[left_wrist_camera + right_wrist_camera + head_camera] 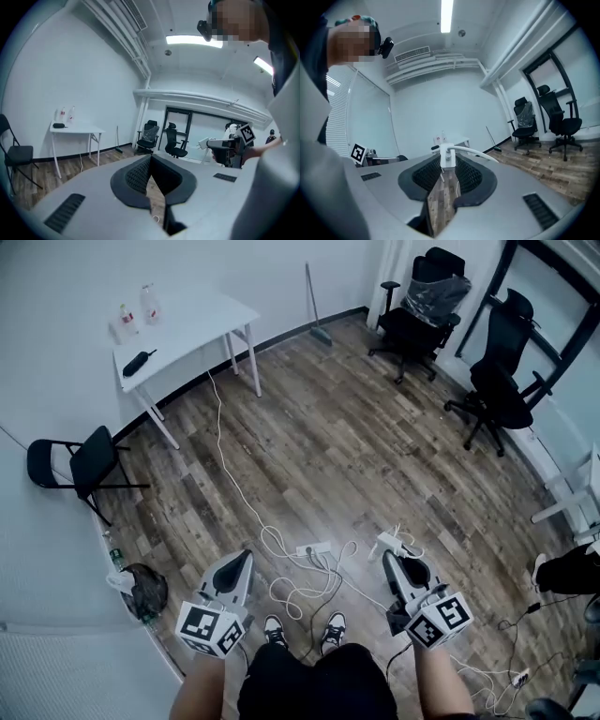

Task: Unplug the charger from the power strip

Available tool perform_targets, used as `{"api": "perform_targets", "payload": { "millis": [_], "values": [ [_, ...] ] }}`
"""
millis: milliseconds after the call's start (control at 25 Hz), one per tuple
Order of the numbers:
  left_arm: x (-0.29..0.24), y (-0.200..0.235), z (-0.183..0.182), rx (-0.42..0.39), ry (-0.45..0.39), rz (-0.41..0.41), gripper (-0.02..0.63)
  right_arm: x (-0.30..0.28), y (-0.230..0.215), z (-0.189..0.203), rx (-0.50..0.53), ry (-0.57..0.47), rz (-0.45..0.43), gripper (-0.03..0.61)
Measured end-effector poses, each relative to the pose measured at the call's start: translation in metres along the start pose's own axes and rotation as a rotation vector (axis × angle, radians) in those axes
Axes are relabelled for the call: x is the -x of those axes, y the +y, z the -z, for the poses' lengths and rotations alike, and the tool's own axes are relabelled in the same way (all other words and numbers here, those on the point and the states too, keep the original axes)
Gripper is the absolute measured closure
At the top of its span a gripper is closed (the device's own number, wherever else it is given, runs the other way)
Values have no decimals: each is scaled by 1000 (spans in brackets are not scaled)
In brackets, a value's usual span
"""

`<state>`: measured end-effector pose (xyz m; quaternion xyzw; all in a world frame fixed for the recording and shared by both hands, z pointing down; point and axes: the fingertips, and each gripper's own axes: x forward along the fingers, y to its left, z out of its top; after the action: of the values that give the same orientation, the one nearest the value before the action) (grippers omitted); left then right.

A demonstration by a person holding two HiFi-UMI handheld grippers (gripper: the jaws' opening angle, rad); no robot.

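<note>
Wood floor (375, 427): power strip (314, 548) lying there; charger (448, 157) apparently unplugged, pinched in right gripper (390, 559); left gripper (150, 158) pressed together, empty

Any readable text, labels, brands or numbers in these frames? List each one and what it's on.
No words or numbers can be read anywhere.
The marker cubes on the left claw and right claw: black-and-white square patterns only, no letters.
The bottles on the white table: labels too small to read.
The charger held in the right claw: no print visible.
</note>
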<state>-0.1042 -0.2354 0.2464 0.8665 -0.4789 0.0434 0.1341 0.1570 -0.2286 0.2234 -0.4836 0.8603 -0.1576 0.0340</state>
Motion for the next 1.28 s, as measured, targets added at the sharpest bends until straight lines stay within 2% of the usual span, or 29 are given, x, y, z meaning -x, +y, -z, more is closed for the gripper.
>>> {"api": "perform_targets", "payload": {
  "millis": [160, 400, 640, 840, 960, 1080, 1280],
  "values": [
    [36, -15, -54, -11, -52, -1, 591, 16, 37, -54, 57, -50, -11, 474],
    [72, -29, -104, -7, -119, 3, 591, 33, 85, -120, 97, -165, -67, 474],
    [72, -44, -125, -28, -160, 15, 591, 43, 104, -145, 189, -195, -78, 474],
    [74, -53, -140, -63, -191, 36, 591, 45, 107, -152, 270, -192, -39, 474],
    [79, -49, -141, -68, -197, 36, 591, 41, 117, -153, 280, -178, -36, 474],
    [81, -47, -144, -71, -205, 31, 591, 39, 126, -158, 299, -211, -62, 474],
    [82, -52, -149, -82, -216, 28, 591, 42, 122, -155, 315, -187, -49, 474]
  ]
}}
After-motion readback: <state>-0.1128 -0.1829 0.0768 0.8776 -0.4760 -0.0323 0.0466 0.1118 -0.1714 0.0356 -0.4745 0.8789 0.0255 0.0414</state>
